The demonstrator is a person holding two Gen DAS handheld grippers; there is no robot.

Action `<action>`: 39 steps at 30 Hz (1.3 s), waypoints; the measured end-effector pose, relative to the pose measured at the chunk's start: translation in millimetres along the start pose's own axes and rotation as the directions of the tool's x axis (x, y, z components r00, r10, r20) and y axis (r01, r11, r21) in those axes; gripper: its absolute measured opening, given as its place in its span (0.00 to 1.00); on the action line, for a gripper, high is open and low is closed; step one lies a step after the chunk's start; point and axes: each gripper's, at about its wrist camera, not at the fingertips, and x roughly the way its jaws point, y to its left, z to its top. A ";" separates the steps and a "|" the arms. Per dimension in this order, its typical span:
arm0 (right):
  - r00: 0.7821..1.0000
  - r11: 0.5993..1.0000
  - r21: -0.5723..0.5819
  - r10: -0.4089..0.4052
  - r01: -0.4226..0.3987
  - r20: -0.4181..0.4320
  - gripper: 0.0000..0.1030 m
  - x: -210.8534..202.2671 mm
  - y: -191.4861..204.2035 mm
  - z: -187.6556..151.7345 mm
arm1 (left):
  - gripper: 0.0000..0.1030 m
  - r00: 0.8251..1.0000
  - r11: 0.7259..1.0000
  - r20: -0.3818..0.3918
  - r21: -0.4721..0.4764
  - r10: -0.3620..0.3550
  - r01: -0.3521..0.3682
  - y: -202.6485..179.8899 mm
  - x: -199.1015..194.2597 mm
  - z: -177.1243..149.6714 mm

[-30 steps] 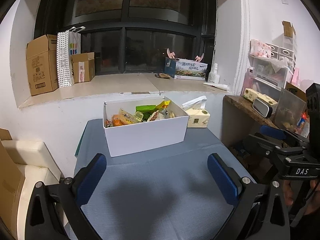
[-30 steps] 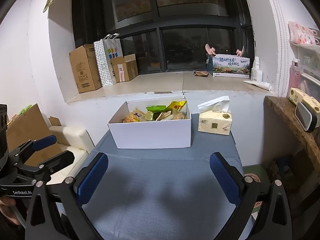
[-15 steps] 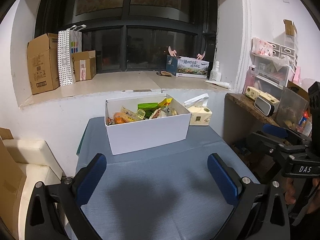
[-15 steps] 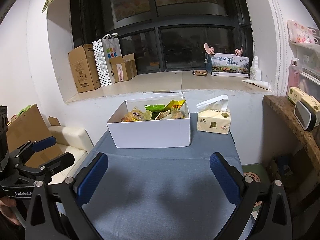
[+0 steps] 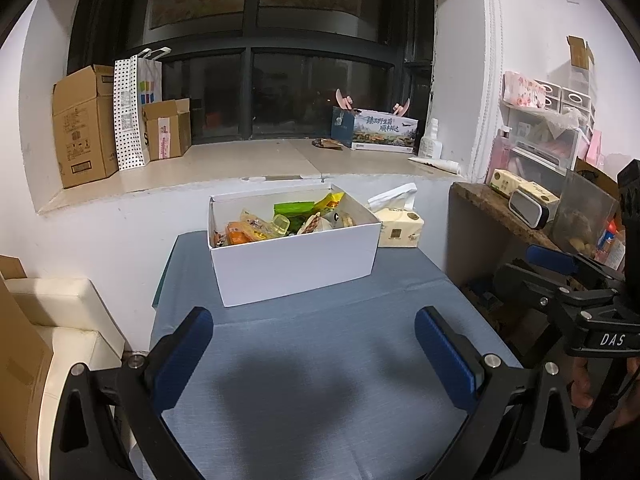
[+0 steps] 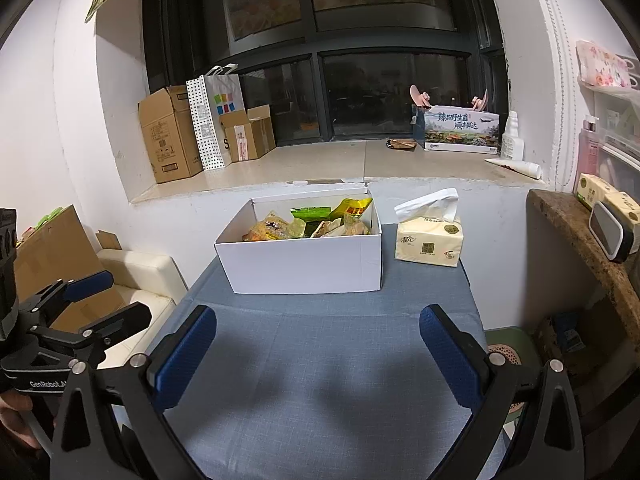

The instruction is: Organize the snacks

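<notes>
my left gripper [image 5: 314, 350] hangs above the near part of the table [image 5: 320, 392], jaws spread wide with nothing between the blue pads. my right gripper [image 6: 318, 350] is in the same condition, jaws fully apart and empty, held over the grey-blue cloth that covers the table. in the left view the right gripper appears at the far right edge, off the side of the table; in the right view the left gripper appears at the far left edge, also off the table. the white box [image 5: 294, 264] stands open on the far half of the table, close to the white wall under the window sill [image 5: 224, 168], well apart from both sets of jaws. the snacks [image 5: 280, 222] lie heaped inside the box: orange and yellow packets toward its left, a green packet [image 6: 312, 213] and a yellow packet [image 6: 354, 207] leaning at the back, pale wrappers toward its right. exact count of packets cannot be told. a tissue pack [image 6: 428, 240] sits on the table just beside the box on its right, a sheet standing up from its top. cardboard boxes [image 5: 82, 124], a dotted paper bag [image 5: 134, 112] and a printed carton [image 5: 384, 132] rest on the sill.
</notes>
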 end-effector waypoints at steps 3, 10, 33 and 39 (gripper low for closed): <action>1.000 1.000 0.000 -0.002 0.002 -0.001 1.00 -0.7 1.1 -0.9 | 1.00 1.000 1.000 0.003 0.002 0.007 -0.007 -0.3 -0.5 -0.2; 1.000 1.000 0.001 0.001 -0.001 -0.001 1.00 0.8 0.8 -2.2 | 1.00 1.000 1.000 0.000 0.003 0.003 -0.003 -0.6 -1.4 -0.4; 1.000 1.000 -0.007 -0.002 0.002 -0.012 1.00 1.0 1.8 -2.9 | 1.00 1.000 1.000 -0.011 -0.005 0.005 -0.005 0.2 2.2 -1.4; 1.000 1.000 -0.007 -0.001 0.001 -0.010 1.00 0.8 2.4 -3.0 | 1.00 1.000 1.000 -0.010 -0.003 0.000 0.000 -0.7 0.4 -2.0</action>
